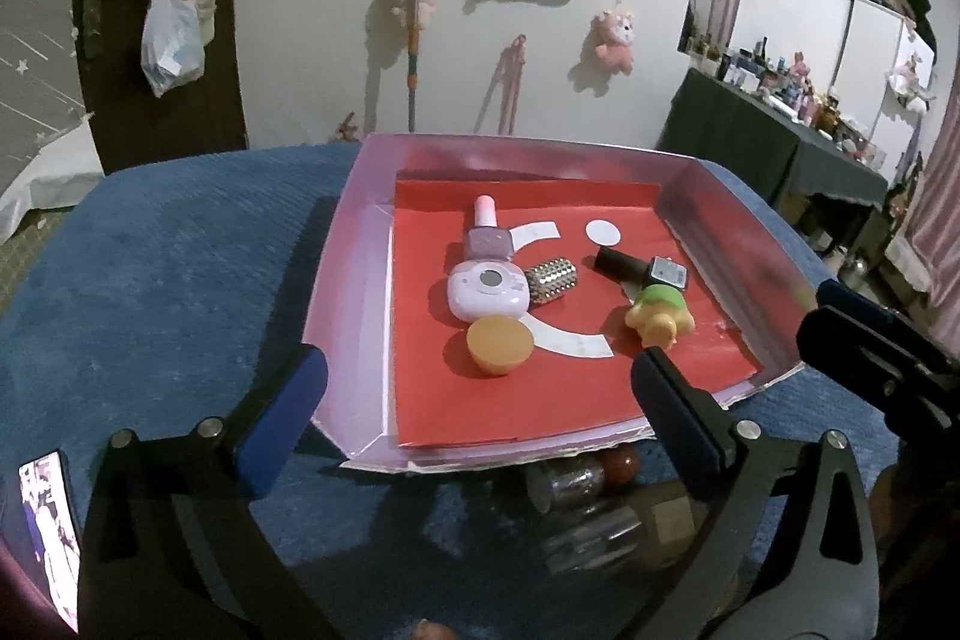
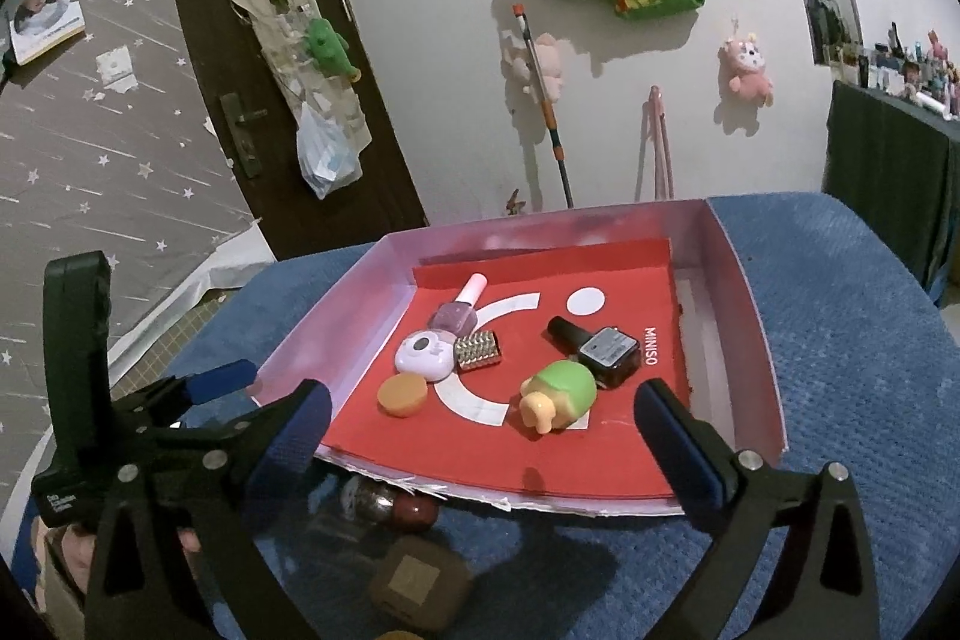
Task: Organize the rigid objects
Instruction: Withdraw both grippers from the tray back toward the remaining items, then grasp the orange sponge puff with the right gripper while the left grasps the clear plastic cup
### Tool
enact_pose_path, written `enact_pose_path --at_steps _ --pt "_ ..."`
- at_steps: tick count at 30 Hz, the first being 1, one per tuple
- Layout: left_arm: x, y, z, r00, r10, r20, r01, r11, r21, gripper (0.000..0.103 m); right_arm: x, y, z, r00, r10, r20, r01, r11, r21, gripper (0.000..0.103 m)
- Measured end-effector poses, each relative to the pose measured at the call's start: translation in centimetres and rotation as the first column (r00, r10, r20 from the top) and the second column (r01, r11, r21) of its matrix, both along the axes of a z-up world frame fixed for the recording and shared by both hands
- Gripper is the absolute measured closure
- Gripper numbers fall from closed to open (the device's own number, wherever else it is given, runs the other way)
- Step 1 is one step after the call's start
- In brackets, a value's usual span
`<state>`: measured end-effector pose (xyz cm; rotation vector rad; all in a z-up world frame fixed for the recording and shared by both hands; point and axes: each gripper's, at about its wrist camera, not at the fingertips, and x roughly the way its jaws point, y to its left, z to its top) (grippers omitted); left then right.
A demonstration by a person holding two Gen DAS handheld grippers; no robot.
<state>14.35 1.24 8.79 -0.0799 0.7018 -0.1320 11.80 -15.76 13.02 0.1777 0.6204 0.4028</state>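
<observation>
Both hand-held grippers were seen spread wide and empty: the left gripper point(image 1: 480, 388) was held above the near edge of the pink tray point(image 1: 351, 244), and the right gripper point(image 2: 480, 424) was held over the same edge, further to the right, with nothing between the blue pads point(image 2: 297, 430) of either. Six rigid objects were found already gathered on the tray's red liner point(image 2: 600, 454): a pink nail polish bottle point(image 1: 486, 235), a small lilac case point(image 1: 487, 289) touching it, a studded silver cylinder point(image 1: 551, 280) just beside the case, an orange cap point(image 1: 499, 345) in front of it, a dark nail polish bottle point(image 1: 645, 269), and a green and yellow toy point(image 1: 659, 313) lying against that bottle. Outside the tray, on the blue cloth point(image 1: 150, 250) just below its near rim, several items were left: a glass bottle with a dark red cap point(image 2: 390, 505), a brown square-faced piece point(image 2: 414, 580), and, in the left wrist view, something clear that could not be made out. The step in hand was judged to be a release just finished, with collection only partly done. For the next move, one gripper would need to be drawn back and lowered toward the cloth, and its jaws set astride one of the leftover pieces. The round bottle was judged likely to roll if nudged, so a grip across its body would be called for.
</observation>
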Motion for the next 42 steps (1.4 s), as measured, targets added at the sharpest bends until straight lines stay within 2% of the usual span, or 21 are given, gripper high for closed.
enact_pose_path --at_steps 6,14,29,37,42 --pt "-1.2 0.2 0.1 1.0 0.006 0.011 -0.006 1.0 -0.005 0.0 -1.3 0.2 0.5 0.999 -0.005 0.036 0.006 1.0 -0.015 0.0" --pt "-3.2 -0.4 0.4 0.999 0.008 0.035 -0.009 0.999 0.038 0.0 -3.0 0.7 0.6 0.998 0.0 0.061 0.002 0.999 -0.037 0.0" --pt "-6.0 -1.3 -0.1 0.999 -0.024 0.038 0.022 0.997 0.068 0.0 -6.0 0.6 0.2 0.997 -0.02 0.071 0.024 0.998 -0.065 0.0" --pt "-6.9 -0.4 -0.8 1.0 -0.012 0.006 0.012 1.0 0.01 0.0 -7.2 0.3 -0.5 0.997 -0.034 0.062 0.038 0.997 -0.065 0.0" --pt "-7.4 -0.4 -1.4 1.0 -0.016 -0.012 0.016 1.0 0.0 0.0 -8.0 0.7 -0.7 0.997 -0.031 0.076 0.038 0.995 -0.093 0.0"
